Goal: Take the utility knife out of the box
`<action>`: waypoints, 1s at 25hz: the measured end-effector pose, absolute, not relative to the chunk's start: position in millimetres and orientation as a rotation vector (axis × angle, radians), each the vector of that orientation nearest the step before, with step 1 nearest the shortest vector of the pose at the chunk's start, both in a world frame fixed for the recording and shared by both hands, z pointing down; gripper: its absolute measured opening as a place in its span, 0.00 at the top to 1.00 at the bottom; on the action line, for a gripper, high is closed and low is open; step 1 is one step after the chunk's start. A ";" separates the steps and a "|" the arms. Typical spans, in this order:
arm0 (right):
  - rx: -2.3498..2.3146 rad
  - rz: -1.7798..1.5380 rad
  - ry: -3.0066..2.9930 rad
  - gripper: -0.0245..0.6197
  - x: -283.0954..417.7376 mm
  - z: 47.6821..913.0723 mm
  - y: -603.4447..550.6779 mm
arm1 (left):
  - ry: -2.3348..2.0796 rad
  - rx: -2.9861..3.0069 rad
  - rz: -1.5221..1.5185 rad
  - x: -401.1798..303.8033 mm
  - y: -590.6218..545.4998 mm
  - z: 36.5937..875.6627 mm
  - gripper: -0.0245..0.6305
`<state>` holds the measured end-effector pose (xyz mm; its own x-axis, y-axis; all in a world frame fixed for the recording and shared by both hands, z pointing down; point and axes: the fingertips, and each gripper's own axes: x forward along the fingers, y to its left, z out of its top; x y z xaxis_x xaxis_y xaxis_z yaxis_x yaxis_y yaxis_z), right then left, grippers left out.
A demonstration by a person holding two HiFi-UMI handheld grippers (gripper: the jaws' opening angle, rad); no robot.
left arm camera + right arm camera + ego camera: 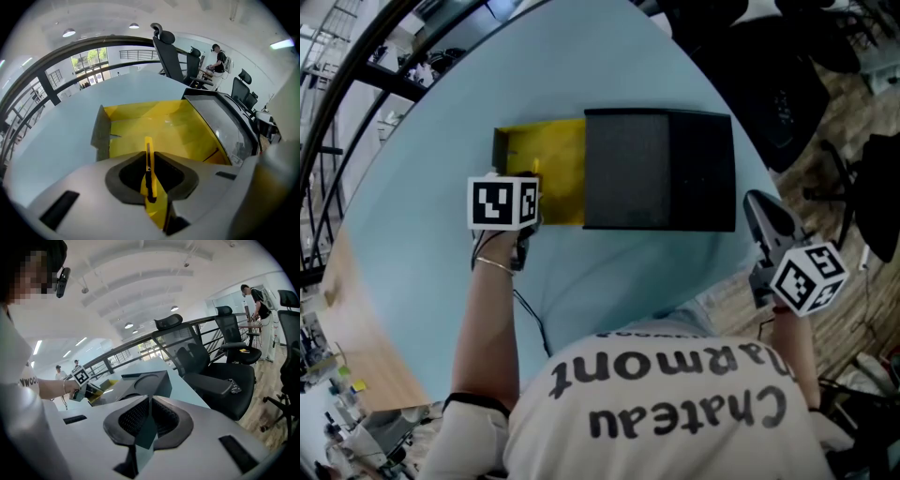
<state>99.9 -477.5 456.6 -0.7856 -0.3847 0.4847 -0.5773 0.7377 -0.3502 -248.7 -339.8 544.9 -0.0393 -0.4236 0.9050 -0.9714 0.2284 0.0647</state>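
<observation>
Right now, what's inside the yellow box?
The pulled-out part of the yellow box shows a bare yellow floor and the utility knife, gripped by the left gripper at its near edge. The rest is under the black sleeve, so anything there is hidden.

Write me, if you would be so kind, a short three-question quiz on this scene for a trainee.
1. Multiple choice: what stands between the jaws of the left gripper?
A) a black pen
B) a yellow utility knife
C) nothing
2. True or false: the right gripper rests inside the yellow box.
3. Fill in the blank: in the head view, the black cover hides the box's ___ side.

Key
1. B: the jaws are closed on it, above the open part of the box.
2. False: it hangs off to the side, away from the box, jaws together and empty.
3. Right.
</observation>
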 end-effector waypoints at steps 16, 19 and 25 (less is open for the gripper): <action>0.784 0.695 -2.577 0.90 110.7 449.2 -455.5 | -1.644 1.470 0.795 -237.2 -339.1 527.7 0.88; 0.794 0.687 -2.593 0.89 114.7 444.8 -450.2 | -1.701 1.477 0.730 -237.3 -337.2 518.8 0.88; 0.837 0.679 -2.613 0.89 133.8 435.5 -436.2 | -1.874 1.661 0.540 -224.3 -344.6 467.8 0.88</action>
<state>133.8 -436.2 435.5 -0.7800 -0.4595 0.4249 -0.6082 0.7164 -0.3419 -224.3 -344.6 467.8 -0.0643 -0.7555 0.6520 -0.9866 0.1465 0.0724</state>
